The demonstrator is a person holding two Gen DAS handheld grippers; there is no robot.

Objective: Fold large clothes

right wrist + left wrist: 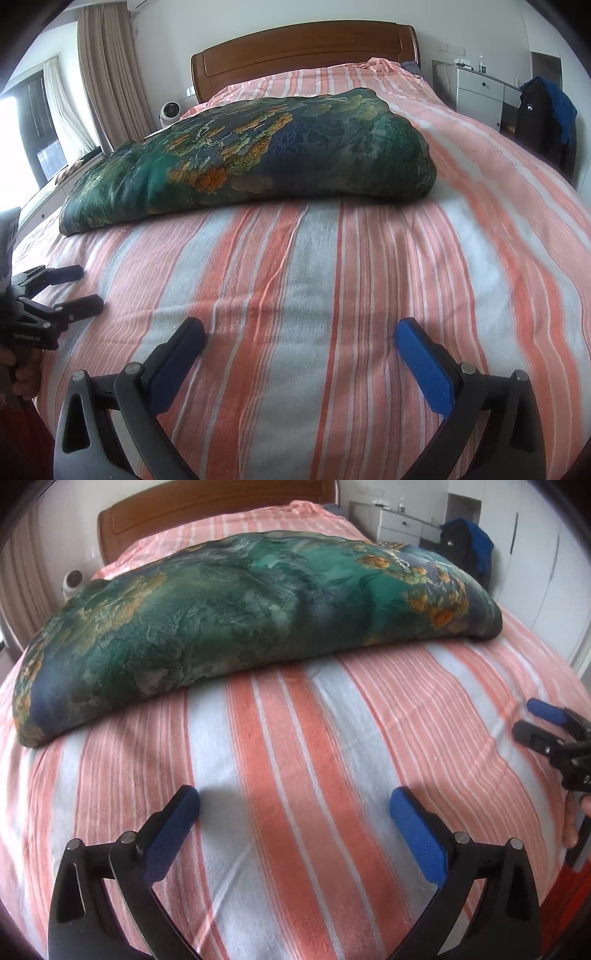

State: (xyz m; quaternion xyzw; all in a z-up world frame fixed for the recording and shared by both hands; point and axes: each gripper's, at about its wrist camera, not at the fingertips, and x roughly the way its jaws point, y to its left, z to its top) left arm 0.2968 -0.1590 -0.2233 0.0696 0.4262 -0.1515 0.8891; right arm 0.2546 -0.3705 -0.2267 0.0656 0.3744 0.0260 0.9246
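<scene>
A large green and blue quilt with orange flower print [236, 613] lies folded in a long thick bundle across the middle of the bed; it also shows in the right wrist view [258, 158]. My left gripper [294, 806] is open and empty, low over the striped sheet in front of the bundle. My right gripper [300, 338] is open and empty, also short of the bundle. The right gripper shows at the right edge of the left wrist view [528, 718]. The left gripper shows at the left edge of the right wrist view [88, 290].
The bed has a pink, orange and white striped sheet [314, 775] and a wooden headboard [303, 48]. A white fan [169, 112] stands left of the bed. A white drawer unit [476, 92] and a dark jacket on a chair [546, 114] stand to the right. Curtains [107, 74] hang at left.
</scene>
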